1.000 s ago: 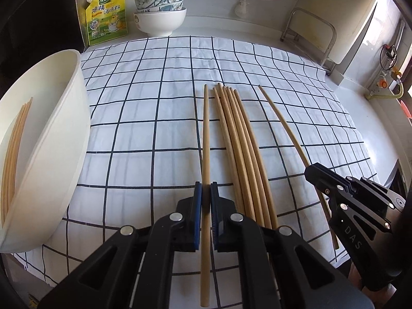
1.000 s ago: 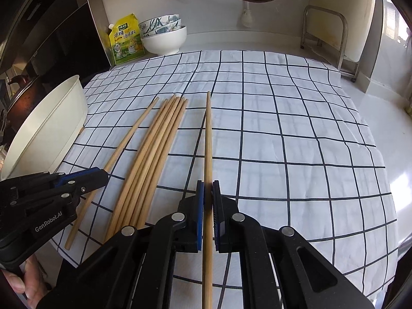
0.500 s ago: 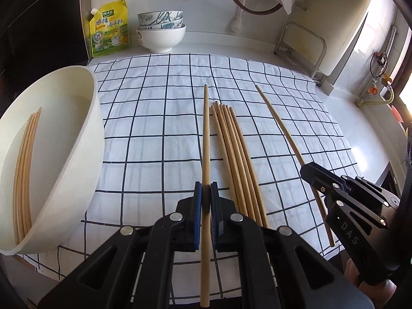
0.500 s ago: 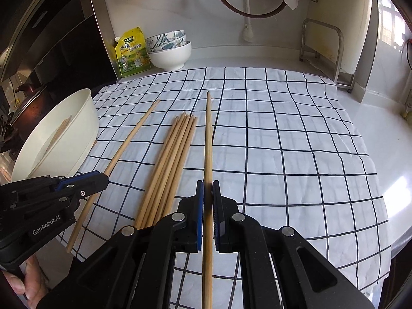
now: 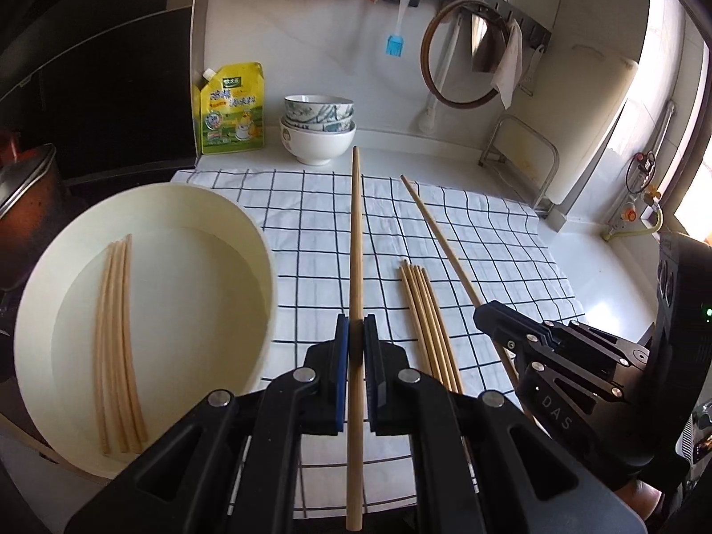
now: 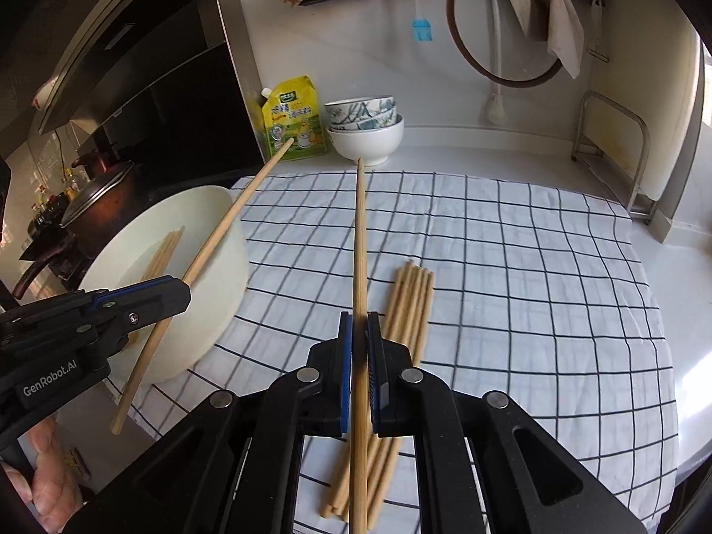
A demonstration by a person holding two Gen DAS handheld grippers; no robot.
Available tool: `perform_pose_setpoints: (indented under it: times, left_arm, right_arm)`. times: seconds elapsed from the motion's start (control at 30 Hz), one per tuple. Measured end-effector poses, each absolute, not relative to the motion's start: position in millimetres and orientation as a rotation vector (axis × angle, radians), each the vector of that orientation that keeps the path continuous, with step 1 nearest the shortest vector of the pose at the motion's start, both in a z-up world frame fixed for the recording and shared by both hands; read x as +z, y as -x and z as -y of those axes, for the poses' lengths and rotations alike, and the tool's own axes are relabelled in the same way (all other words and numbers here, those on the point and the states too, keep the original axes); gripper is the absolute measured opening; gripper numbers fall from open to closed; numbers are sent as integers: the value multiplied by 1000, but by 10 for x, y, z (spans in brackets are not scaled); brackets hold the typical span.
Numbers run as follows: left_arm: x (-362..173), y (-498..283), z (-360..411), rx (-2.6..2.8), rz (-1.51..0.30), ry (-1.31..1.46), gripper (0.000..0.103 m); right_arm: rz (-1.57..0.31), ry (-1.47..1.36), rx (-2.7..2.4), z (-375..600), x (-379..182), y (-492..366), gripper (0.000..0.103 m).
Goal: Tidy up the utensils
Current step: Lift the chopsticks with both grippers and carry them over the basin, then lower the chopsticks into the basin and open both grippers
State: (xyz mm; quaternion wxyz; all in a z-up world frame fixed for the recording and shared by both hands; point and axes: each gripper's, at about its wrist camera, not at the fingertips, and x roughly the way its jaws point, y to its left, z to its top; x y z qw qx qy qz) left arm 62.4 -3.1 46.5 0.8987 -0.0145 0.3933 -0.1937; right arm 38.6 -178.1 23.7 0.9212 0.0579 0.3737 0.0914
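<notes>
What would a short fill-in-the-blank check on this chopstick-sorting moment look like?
1. Each gripper, left and right, is shut on ____ chopstick.
2. The chopsticks already sorted lie inside the cream ____.
3. The loose bundle of chopsticks rests on a checked ____.
4. Behind the cloth, beside the stacked bowls, stands a ____ pouch.

Missing words: one; bowl; cloth; yellow

Pouch [image 5: 231,109] print too small; pot [image 5: 24,209] cropped.
</notes>
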Motion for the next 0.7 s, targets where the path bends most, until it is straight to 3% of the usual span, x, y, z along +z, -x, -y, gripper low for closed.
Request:
perform_pose_setpoints:
  times: [0.3,0.7]
  left_arm:
    - [500,-812,-828,-264,-794,58,7]
    - [208,-1179,-1592,-152,-847,102,7]
  right_arm:
    - [-768,-73,364,798,340,-802,6]
    - [-889,-58,433,-31,82,-1281,6]
